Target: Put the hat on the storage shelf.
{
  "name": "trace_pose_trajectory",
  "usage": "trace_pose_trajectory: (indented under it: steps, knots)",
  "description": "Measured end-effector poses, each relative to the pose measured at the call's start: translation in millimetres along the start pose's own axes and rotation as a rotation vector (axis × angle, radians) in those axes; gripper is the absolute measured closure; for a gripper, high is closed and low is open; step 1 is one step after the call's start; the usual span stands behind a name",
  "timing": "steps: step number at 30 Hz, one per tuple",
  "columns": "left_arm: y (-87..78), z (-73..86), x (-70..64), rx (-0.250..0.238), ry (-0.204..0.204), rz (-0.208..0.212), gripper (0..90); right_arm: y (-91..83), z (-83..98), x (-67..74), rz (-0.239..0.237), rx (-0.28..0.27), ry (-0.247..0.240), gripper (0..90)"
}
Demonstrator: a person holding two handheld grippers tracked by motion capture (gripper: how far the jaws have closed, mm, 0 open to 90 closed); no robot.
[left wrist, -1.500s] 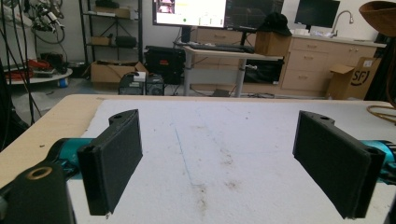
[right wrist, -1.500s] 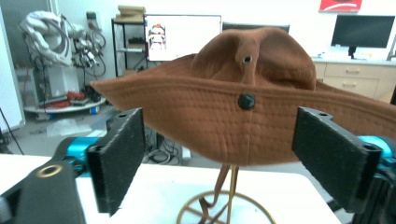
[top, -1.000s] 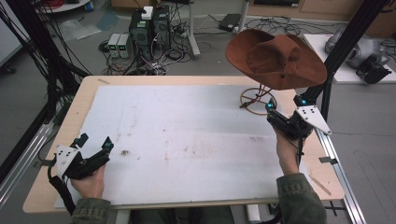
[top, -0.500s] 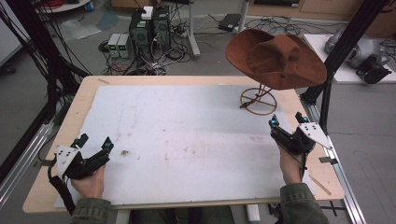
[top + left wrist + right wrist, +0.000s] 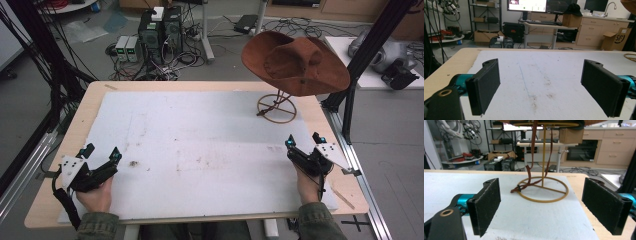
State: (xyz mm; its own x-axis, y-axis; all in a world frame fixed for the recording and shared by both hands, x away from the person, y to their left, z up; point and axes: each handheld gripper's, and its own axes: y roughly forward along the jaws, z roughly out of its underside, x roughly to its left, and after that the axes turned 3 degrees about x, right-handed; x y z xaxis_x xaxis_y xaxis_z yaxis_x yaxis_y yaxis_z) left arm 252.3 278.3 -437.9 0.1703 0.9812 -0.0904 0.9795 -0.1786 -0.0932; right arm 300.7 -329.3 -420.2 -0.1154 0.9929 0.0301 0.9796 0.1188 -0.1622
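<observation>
A brown wide-brimmed hat (image 5: 296, 63) sits tilted on top of a thin golden wire stand (image 5: 276, 107) at the far right of the white table top; the stand has a round ring base (image 5: 543, 189) and an upright rod; the hat's brown strap (image 5: 530, 173) hangs down onto the ring.

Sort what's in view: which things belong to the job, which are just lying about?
Job, likely:
brown hat
wire hat stand
hat's strap
right claw, open
left claw, open

Lying about:
computer towers
cardboard boxes
monitor
</observation>
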Motion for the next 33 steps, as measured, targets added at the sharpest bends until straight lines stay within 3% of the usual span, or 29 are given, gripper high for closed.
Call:
trace_pose_trajectory:
  steps: [16,25,33]
  knots:
    - [0.8,0.6,-4.3,0.009,0.001,0.021,15.9,-8.0,7.1,-9.3,0.017,-0.011,0.052,14.6]
    - [2.3,2.0,-6.9,0.025,0.01,0.04,16.3,-3.5,11.1,-4.6,0.0,0.012,0.008,14.6]
    - [-0.4,1.2,-6.0,0.019,0.004,0.03,16.3,-3.7,11.6,-4.4,-0.012,0.016,0.018,14.7]
